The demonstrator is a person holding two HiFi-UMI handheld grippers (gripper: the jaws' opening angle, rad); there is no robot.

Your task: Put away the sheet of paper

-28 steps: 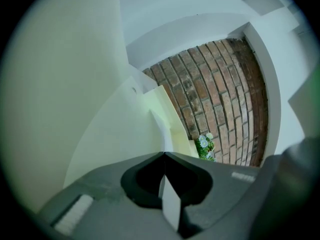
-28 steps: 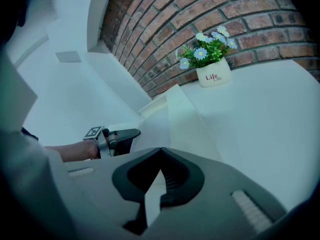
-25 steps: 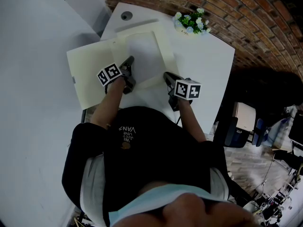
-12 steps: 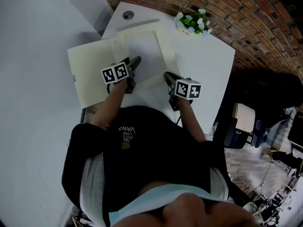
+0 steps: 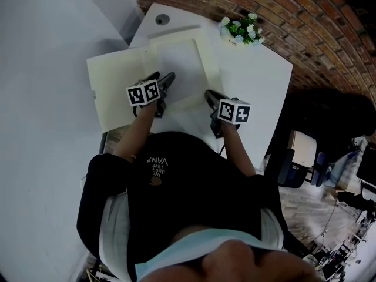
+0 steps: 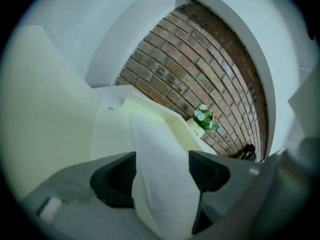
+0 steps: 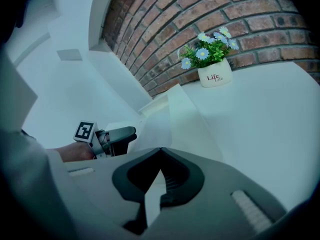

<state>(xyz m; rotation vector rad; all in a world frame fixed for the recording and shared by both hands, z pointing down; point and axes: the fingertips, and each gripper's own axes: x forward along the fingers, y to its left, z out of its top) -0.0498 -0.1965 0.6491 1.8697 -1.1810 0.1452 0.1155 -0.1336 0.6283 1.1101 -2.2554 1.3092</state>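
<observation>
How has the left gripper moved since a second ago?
Yes: left gripper rolled, barely shifting over the folder; its jaws have just been opening, sheet of paper between them.

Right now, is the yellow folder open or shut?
Open. The cream folder lies spread flat on the table, with the white sheet of paper showing on its right half.

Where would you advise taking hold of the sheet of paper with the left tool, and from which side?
Take its near edge, from the person's side. The sheet of paper stands raised off the open folder, edge-on between the jaws of the left tool. Those jaws have just been opening and stand clear on either side.
</observation>
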